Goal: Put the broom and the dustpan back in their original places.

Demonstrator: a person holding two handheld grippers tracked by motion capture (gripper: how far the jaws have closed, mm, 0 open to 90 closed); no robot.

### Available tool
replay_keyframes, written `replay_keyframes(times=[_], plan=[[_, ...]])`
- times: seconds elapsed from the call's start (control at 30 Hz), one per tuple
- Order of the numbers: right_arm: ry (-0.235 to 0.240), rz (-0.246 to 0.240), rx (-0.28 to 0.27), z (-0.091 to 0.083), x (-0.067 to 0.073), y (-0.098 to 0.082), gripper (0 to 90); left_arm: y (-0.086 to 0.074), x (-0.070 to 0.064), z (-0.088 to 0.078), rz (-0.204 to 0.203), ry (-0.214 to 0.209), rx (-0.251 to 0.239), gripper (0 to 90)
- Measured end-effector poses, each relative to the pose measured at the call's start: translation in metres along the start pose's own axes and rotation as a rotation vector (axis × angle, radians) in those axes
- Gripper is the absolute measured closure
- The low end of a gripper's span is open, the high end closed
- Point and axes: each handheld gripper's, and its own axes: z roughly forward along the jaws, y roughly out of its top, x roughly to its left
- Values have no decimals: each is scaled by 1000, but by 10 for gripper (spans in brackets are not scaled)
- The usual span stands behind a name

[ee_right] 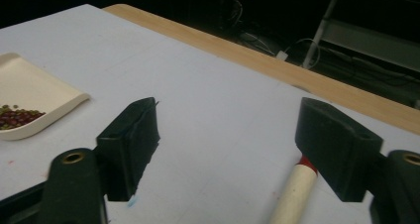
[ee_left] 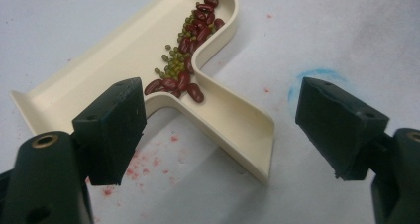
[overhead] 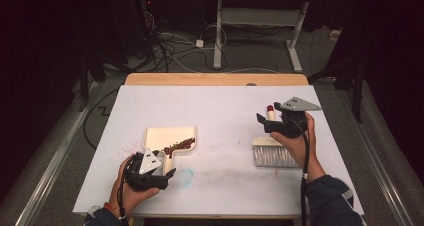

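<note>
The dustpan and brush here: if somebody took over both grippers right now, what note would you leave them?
Left gripper: jaws open, holding nothing, by the dustpan handle.
Right gripper: jaws open, above the brush, whose handle lies beside one jaw, ungrasped.
Beans, red and green, sit gathered in the dustpan, which rests on the table; red specks remain beside it.
Left, probably: grip the handle and empty the dustpan.

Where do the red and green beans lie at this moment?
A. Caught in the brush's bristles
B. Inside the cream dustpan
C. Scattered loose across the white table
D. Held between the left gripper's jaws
B: the beans sit piled along the inner wall of the cream dustpan, while the left gripper hangs open above its handle, holding nothing.
</note>
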Motion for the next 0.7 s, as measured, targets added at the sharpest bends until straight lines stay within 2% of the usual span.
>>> replay_keyframes(times=[0.57, 0.7], plan=[[15, -31, -33, -21, 13, 4, 213, 0, -2, -1, 17, -9, -6, 195], [5, -58, -40, -26, 15, 5, 208, 0, -2, 0, 20, -11, -2, 195]])
